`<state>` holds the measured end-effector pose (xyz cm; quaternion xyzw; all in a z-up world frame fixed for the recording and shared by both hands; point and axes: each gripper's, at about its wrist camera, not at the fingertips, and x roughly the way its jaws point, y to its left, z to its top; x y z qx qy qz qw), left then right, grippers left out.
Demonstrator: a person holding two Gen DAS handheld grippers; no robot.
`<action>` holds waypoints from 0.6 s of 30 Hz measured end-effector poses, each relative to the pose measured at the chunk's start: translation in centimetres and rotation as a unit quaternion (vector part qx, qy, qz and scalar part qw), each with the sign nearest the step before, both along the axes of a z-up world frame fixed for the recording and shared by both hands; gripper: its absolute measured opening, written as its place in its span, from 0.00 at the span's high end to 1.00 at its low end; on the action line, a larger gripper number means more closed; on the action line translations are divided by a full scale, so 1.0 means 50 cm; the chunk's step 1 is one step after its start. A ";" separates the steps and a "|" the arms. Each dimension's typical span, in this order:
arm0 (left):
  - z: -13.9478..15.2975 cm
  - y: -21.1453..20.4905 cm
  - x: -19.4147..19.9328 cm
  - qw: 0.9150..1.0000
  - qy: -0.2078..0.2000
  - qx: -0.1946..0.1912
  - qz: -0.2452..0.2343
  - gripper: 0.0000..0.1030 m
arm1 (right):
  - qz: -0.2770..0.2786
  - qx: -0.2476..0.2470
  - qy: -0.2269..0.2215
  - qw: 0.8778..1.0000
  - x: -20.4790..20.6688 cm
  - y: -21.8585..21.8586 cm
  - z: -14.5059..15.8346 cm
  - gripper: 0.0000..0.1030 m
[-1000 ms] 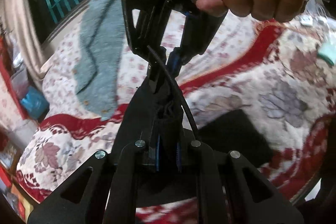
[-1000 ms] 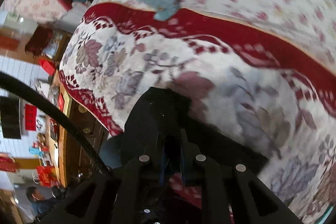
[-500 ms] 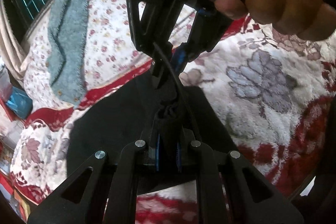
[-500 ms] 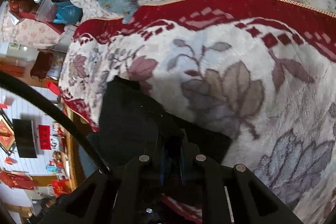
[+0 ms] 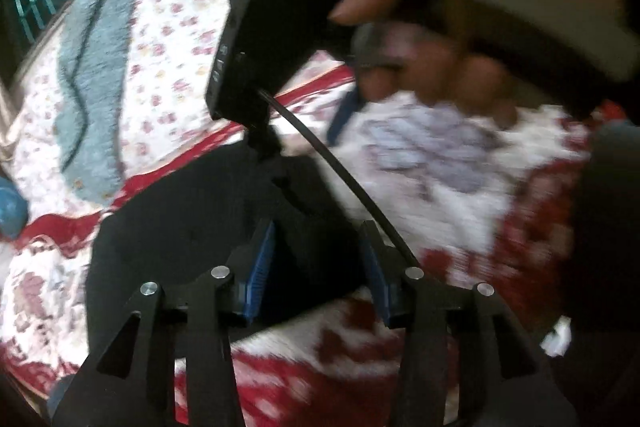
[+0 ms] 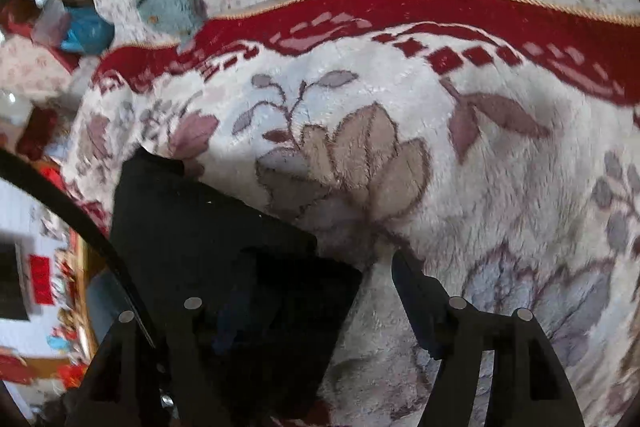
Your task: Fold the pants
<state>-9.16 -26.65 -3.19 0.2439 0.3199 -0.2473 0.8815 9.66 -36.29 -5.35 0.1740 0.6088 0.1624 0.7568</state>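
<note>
Left wrist view: the black pants (image 5: pixel 176 227) lie folded at lower centre on the flowered blanket (image 5: pixel 460 187) of the bed. The left hand-held gripper (image 5: pixel 320 267) is opening, cloth between its blue pads (image 5: pixel 260 263) but unpressed. Right wrist view: the right hand-held gripper (image 6: pixel 320 307) is opening, pants (image 6: pixel 224 239) at lower left. Risk: cloth snagging on a pad during withdrawal would probably drag the fold open.
</note>
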 end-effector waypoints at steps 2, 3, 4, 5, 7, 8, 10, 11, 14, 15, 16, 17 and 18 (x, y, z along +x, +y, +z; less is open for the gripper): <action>0.031 0.028 -0.037 0.998 0.015 -0.048 -0.043 0.59 | -0.012 -0.007 -0.030 0.999 -0.018 -0.010 0.028 0.39; 0.046 0.046 -0.045 0.997 0.011 -0.066 -0.047 0.59 | -0.015 -0.006 -0.044 0.999 -0.026 -0.011 0.044 0.40; 0.062 0.067 -0.049 0.995 0.007 -0.084 -0.045 0.59 | -0.016 -0.005 -0.065 0.998 -0.038 -0.011 0.067 0.41; 0.080 0.095 -0.046 0.994 0.004 -0.104 -0.033 0.59 | -0.014 -0.003 -0.092 0.996 -0.053 -0.008 0.094 0.41; 0.114 0.161 -0.017 0.990 0.000 -0.139 0.013 0.59 | -0.006 -0.002 -0.153 0.988 -0.087 0.007 0.142 0.41; 0.129 0.196 0.004 0.987 0.000 -0.154 0.041 0.59 | 0.003 -0.002 -0.184 0.983 -0.104 0.017 0.164 0.41; 0.158 0.272 0.064 0.978 0.003 -0.181 0.103 0.59 | 0.034 -0.008 -0.247 0.968 -0.139 0.054 0.198 0.41; 0.168 0.310 0.106 0.972 0.010 -0.188 0.138 0.59 | 0.049 -0.015 -0.263 0.963 -0.147 0.075 0.203 0.41; 0.158 0.375 0.215 0.957 0.066 -0.200 0.201 0.59 | 0.093 -0.049 -0.274 0.956 -0.149 0.143 0.180 0.42; 0.146 0.386 0.244 0.951 0.088 -0.207 0.212 0.59 | 0.094 -0.061 -0.275 0.955 -0.146 0.154 0.167 0.42; 0.121 0.390 0.281 0.944 0.122 -0.211 0.222 0.59 | 0.102 -0.068 -0.272 0.954 -0.142 0.166 0.150 0.42; 0.099 0.388 0.301 0.939 0.148 -0.211 0.229 0.59 | 0.107 -0.070 -0.265 0.956 -0.142 0.169 0.133 0.42; 0.071 0.383 0.318 0.931 0.177 -0.216 0.233 0.59 | 0.111 -0.073 -0.254 0.958 -0.140 0.173 0.109 0.43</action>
